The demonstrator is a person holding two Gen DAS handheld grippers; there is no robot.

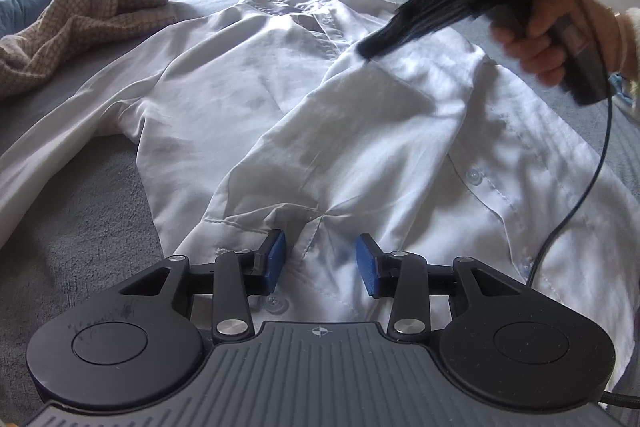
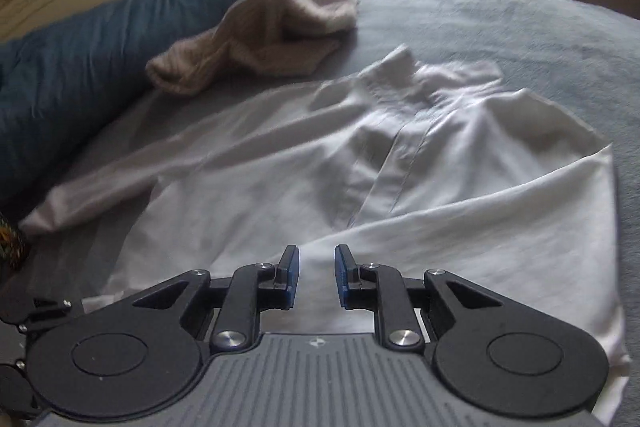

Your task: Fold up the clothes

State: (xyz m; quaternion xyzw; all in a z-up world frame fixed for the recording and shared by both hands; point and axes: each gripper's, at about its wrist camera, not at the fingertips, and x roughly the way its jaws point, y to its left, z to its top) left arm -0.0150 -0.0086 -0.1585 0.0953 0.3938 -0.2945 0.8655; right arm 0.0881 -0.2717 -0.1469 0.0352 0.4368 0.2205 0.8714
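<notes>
White shirt [image 1: 320,131] lies flat on the grey bed [image 1: 80,219], 1 sleeve folded across. Left gripper [image 1: 320,263] spread over the cuff, pinching nothing; right gripper [image 2: 316,277] spread, empty, though blurred. Smooth the sleeve flat before folding the other side. No containers in view

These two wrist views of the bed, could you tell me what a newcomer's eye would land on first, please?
The white shirt spread across the grey bed dominates both views, one sleeve folded over its front. In the left wrist view the left gripper stands open over the sleeve's cuff, while the right gripper, blurred, reaches in from the upper right. A beige knitted garment lies crumpled beyond the collar, beside a blue pillow.
</notes>
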